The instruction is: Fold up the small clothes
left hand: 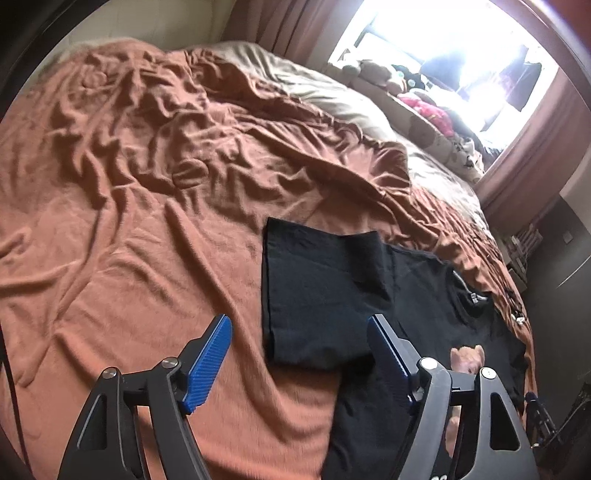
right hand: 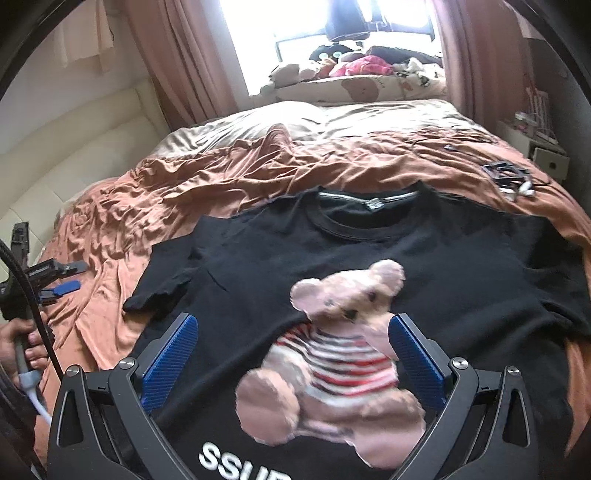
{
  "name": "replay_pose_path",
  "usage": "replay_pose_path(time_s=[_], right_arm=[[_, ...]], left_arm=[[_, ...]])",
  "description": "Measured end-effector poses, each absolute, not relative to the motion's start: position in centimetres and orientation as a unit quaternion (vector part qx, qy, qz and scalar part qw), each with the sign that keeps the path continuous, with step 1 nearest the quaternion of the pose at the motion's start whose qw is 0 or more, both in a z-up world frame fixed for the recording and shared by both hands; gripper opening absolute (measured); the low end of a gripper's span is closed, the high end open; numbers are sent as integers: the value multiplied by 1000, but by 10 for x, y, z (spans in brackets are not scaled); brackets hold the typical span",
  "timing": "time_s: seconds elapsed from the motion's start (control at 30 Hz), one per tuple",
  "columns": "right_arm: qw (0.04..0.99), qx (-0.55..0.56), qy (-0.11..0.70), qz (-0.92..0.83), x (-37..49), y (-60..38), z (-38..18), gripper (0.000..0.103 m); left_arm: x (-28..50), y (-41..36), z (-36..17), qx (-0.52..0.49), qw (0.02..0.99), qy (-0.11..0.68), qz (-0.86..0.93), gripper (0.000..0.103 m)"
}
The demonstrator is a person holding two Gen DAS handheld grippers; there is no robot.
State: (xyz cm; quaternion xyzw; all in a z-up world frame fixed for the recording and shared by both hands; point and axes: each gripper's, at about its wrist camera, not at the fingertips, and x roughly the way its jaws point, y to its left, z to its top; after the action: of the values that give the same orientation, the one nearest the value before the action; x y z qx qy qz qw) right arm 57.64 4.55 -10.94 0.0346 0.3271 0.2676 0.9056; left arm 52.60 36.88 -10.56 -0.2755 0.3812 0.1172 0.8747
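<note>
1. Black T-shirt [right hand: 369,243] lies spread face-up on the bed, over the rumpled orange blanket [left hand: 129,192], neckline toward the window and a teddy-bear print [right hand: 332,350] across the chest.
2. That print is smeared by blur in the right wrist view; its stripes read red, white and dark, little more.
3. White letters below the bear are cut off by the frame's lower edge, so only "SSU" and part of a further letter can be read.
4. Left gripper [left hand: 299,350] hangs over the shirt's sleeve side, its blue pads well apart with nothing pinched; one finger is over blanket, the other over black cloth.
5. From the left wrist view the sleeve [left hand: 317,291] lies flat as a dark panel, and only a scrap of the bear peeks past the right finger.
6. Right gripper [right hand: 293,354] hovers above the bear, jaws wide, nothing between the pads; whether the tips touch the fabric cannot be told.
7. At the left edge of the right wrist view a hand [right hand: 26,339] clasps the other gripper's handle, half out of frame.
8. The window [right hand: 351,22] is blown out white; soft toys [right hand: 351,68] on the sill beneath are a jumble, hard to tell apart.
9. A small dark framed object [right hand: 504,175] lies on the blanket beyond the shirt's far shoulder, too indistinct to name.
</note>
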Motion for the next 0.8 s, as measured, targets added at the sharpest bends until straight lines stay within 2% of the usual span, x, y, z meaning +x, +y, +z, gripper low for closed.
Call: replay_pose_path(time_s=[0.27, 0.37, 0.53, 0.8], right_arm=[[885, 65, 364, 283, 630, 80, -123, 85], [877, 74, 374, 293, 649, 95, -128, 73], [857, 84, 397, 318, 672, 121, -146, 45], [833, 106, 433, 327, 703, 151, -165, 26]], left_arm=[[571, 388, -136, -288, 855, 413, 120, 74], [586, 394, -148, -294, 848, 425, 118, 69], [608, 401, -166, -302, 840, 437, 113, 62], [633, 407, -195, -295, 833, 454, 114, 59]])
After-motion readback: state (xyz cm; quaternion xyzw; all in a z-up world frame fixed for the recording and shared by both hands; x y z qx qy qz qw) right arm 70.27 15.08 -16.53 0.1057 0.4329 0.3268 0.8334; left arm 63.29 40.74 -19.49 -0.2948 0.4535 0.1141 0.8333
